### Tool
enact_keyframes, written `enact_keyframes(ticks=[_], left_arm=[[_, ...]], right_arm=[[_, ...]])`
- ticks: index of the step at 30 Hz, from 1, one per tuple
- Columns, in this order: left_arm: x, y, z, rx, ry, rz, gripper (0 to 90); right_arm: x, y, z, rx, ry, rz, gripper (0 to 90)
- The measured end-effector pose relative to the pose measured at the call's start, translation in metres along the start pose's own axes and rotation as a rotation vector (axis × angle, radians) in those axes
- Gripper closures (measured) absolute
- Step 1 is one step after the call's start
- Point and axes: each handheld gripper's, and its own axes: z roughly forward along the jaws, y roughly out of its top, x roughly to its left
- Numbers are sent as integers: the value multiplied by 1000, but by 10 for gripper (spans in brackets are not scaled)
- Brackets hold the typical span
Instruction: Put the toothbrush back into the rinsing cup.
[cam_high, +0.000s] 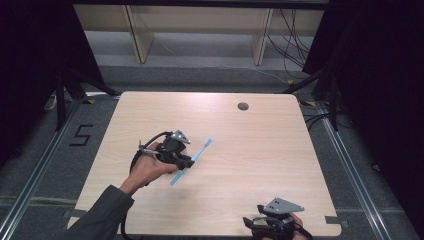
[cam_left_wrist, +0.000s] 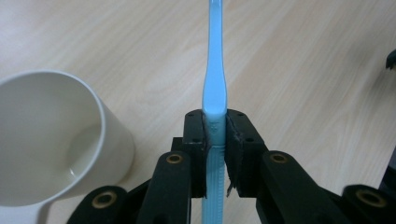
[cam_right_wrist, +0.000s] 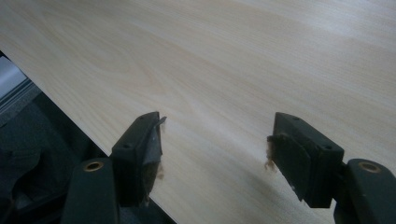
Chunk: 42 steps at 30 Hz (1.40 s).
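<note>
Left hand-held gripper (cam_left_wrist: 215, 140) clamps blue toothbrush (cam_left_wrist: 214, 70), pointing straight ahead.

Toothbrush (cam_left_wrist: 214, 70) head cut off by top edge of the left gripper view; handle end runs off the bottom behind the jaws. White cup (cam_left_wrist: 51, 140) cropped at left and bottom there, and hidden under the hand in the high view. Right gripper (cam_high: 267, 226) half cut by bottom edge of the high view.
</note>
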Motion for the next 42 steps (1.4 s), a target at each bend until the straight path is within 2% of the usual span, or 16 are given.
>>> enact_keyframes(ticks=[1,2,4,6,7,8,9,15,20,23,24,25,26,30,33,42], left_arm=[[1,-1,-3,-16,9,2,784],[1,-2,-6,-51,26,-6,784],[2,-6,-11,-109,44,-23,784],[2,-9,-15,-137,68,-35,784],[3,-10,-17,-143,63,-38,784],[3,-12,-18,-158,62,-47,784],[5,-14,-21,-167,62,-54,784],[7,-22,-31,-222,71,-69,784],[6,-30,-43,-292,121,-77,785],[8,-35,-48,-328,124,-98,784],[9,-37,-51,-323,124,-99,784],[9,-39,-52,-346,136,-113,784],[12,-41,-55,-343,144,-106,785],[18,-50,-64,-388,158,-140,785],[20,-56,-68,-428,176,-149,784],[24,-79,-75,-640,240,-174,785]], right_arm=[[0,0,1,1,14,12,344],[0,0,0,-2,-4,6,344],[0,0,1,-2,-2,4,343],[0,0,0,-1,-3,6,342],[0,0,0,-2,-6,5,342],[-2,0,1,-9,-10,-17,342],[-1,0,0,1,-4,4,342],[-1,-1,1,-5,-6,9,342],[-2,-1,1,-7,-5,6,342],[-1,-1,1,-7,-7,8,342],[-1,-1,1,-5,-10,10,342],[-1,-1,1,-5,-8,8,342],[-1,-1,0,0,-14,7,342],[-1,-1,0,0,-15,4,342],[-1,-1,1,-2,-8,7,342],[-1,-1,1,-1,-12,7,343]])
